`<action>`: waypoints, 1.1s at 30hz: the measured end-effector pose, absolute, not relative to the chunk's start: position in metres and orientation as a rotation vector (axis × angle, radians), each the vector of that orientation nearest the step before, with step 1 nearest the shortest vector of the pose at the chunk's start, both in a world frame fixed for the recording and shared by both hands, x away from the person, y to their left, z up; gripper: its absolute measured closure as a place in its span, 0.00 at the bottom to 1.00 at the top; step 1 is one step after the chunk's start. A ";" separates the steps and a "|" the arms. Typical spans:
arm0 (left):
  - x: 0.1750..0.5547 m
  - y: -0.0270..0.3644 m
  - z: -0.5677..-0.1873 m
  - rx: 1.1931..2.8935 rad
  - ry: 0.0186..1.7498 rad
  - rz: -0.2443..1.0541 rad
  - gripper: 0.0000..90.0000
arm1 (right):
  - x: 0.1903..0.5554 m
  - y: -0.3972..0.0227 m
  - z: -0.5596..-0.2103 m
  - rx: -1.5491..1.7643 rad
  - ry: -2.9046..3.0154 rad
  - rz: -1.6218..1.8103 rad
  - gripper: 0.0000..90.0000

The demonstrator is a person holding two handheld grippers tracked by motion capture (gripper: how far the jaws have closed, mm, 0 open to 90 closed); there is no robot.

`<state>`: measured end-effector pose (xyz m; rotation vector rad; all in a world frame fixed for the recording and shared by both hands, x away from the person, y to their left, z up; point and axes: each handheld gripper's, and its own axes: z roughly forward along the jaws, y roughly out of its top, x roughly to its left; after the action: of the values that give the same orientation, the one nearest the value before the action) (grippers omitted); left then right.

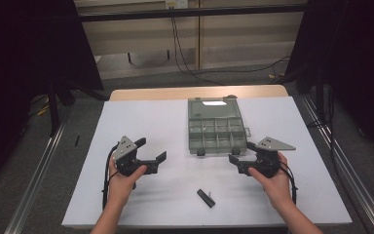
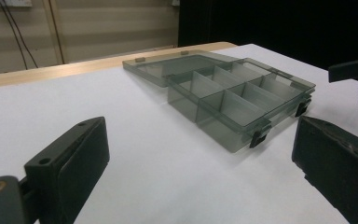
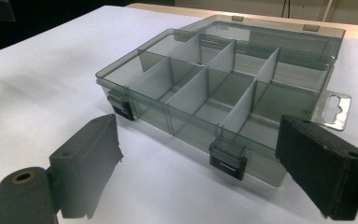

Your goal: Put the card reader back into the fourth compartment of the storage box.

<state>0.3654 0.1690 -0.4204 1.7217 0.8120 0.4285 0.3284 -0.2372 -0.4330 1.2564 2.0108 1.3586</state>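
Both grippers are hovering with jaws apart, empty: left gripper (image 1: 152, 151), right gripper (image 1: 236, 157). Beyond them, the compartment box (image 1: 216, 132) is lying open mid-table. Probably light, rigid, slick plastic; gripping the front wall by the latches (image 3: 227, 160) seems best.

Left gripper (image 1: 152, 149): held in the left hand (image 1: 121, 179), forearm entering from the bottom edge of the high view. Jaws stand wide apart, pointing forward and toward the right gripper; nothing lies between the pads. The grey three-cornered plate sits on top of the body.

Right gripper (image 1: 239, 152): held in the right hand (image 1: 271, 181), forearm entering from the lower right. Jaws stand apart with nothing between them, pointing forward and toward the left gripper. Its grey plate extends outward from the body.
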 end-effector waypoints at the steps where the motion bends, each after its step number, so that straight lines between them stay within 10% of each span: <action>1: 0.364 0.172 -0.421 1.721 0.816 0.431 0.05 | 0.328 -0.236 -0.433 1.254 2.017 1.357 0.13; 33: 0.346 0.210 -0.427 1.713 0.823 0.478 0.04 | 0.315 -0.210 -0.439 1.167 2.162 1.397 0.12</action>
<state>0.3460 0.2096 -0.4265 1.7126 0.8229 0.4776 0.3154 -0.2104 -0.4387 1.1670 2.1616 1.3967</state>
